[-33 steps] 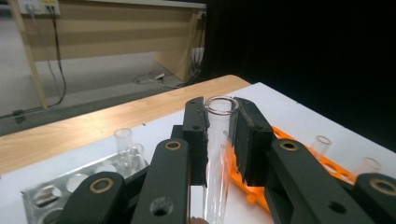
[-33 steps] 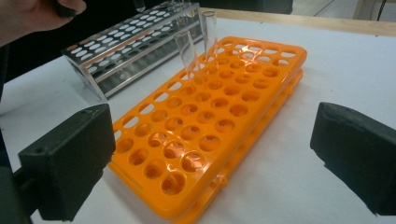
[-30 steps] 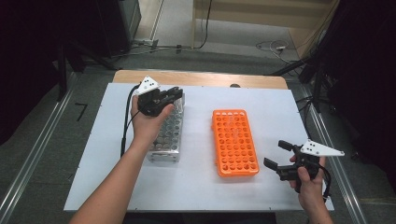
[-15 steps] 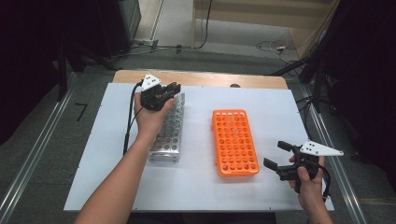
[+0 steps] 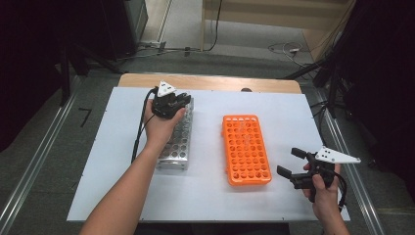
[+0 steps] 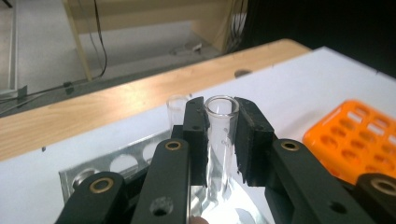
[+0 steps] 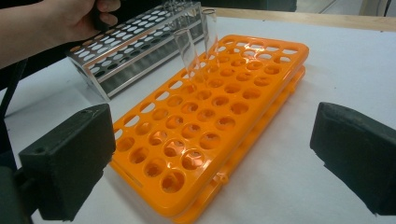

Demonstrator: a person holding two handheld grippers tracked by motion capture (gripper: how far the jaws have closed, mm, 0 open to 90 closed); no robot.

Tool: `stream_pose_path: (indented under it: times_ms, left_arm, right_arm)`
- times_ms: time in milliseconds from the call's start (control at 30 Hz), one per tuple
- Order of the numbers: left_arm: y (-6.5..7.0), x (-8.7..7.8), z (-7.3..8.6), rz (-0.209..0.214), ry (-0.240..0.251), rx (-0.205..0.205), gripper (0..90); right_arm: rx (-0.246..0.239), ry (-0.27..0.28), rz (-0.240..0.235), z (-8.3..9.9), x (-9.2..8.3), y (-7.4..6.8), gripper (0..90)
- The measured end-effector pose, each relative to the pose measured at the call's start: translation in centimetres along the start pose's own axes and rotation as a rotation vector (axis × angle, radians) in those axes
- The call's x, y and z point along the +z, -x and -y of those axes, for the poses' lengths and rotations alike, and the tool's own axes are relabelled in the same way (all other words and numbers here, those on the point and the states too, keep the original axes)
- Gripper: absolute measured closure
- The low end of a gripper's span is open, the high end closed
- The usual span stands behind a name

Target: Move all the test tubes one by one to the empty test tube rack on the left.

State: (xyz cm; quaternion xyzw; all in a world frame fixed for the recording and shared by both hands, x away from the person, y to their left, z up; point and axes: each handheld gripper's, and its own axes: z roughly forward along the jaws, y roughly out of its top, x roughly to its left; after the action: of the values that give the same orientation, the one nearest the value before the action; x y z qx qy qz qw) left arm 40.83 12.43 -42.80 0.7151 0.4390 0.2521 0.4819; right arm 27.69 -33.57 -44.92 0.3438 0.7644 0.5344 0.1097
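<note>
A clear glass test tube (image 6: 221, 126) stands upright at the centre of the left gripper view, clenched between the pads of the left gripper (image 6: 222, 135) over the metal tube rack (image 5: 177, 139), upper left of the high view. Another tube (image 6: 176, 109) stands just behind. Lower right, the right gripper (image 5: 288, 163) hangs released beside the orange rack (image 5: 245, 149), which holds two tubes (image 7: 189, 53).

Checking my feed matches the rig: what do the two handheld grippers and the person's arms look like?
Both the left gripper and right gripper are black, each topped by a grey three-cornered plate, with a black cable trailing. Blocky black fingers have brass-coloured pivot pins. The forearms are bare, no sleeves.
</note>
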Motion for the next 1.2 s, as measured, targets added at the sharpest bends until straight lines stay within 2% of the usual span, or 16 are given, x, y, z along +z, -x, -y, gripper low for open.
stream_pose_path:
  times_ms: [133, 233, 300, 400, 500, 567, 767, 800, 867, 1033, 1200]
  left_arm:
    - [0.0, 0.3, 0.2, -0.002, -0.064, -0.005, 75.0]
    - [-0.1, 0.3, 0.2, 0.001, -0.086, -0.024, 73.3]
    - [-0.2, 0.1, 0.1, 0.003, -0.093, -0.029, 68.2]
    - [-0.3, -0.2, 0.0, 0.026, -0.082, -0.043, 63.1]
    - [-0.3, -0.6, -0.2, 0.043, -0.067, -0.079, 52.4]
    - [-0.1, -1.1, -0.3, 0.079, -0.051, -0.109, 42.8]
    - [1.2, -2.5, -0.7, 0.143, -0.020, -0.109, 11.5]
    - [1.4, -2.8, -0.8, 0.168, -0.015, -0.109, 8.3]
    - [2.0, -3.4, -0.8, 0.171, -0.010, -0.096, 2.5]
    - [2.7, -5.0, -0.3, 0.194, 0.023, -0.081, 0.0]
    - [3.1, -6.7, 0.8, 0.197, 0.028, -0.050, 0.0]
  right_arm:
    - [0.001, -0.001, 0.000, 0.0, 0.0, -0.1, 0.0]
    - [0.002, -0.002, -0.003, 0.0, 0.1, -0.1, 0.0]
    - [0.000, -0.004, -0.003, 0.0, 0.2, -0.1, 0.0]
    - [0.000, -0.006, -0.002, 0.0, 0.2, -0.1, 0.0]
    - [0.004, -0.010, -0.003, 0.0, 0.3, -0.2, 0.0]
    - [-0.001, -0.014, -0.004, 0.0, 0.4, -0.2, 0.0]
    - [0.015, -0.008, -0.022, -0.2, 0.6, -0.2, 0.0]
    - [0.018, -0.011, -0.026, -0.2, 0.6, -0.2, 0.0]
    - [0.018, -0.015, -0.025, -0.4, 0.7, -0.4, 0.0]
    - [0.003, -0.029, -0.025, -0.8, 1.0, -0.8, 0.0]
    - [-0.010, -0.039, -0.023, -1.6, 1.5, -1.3, 0.0]
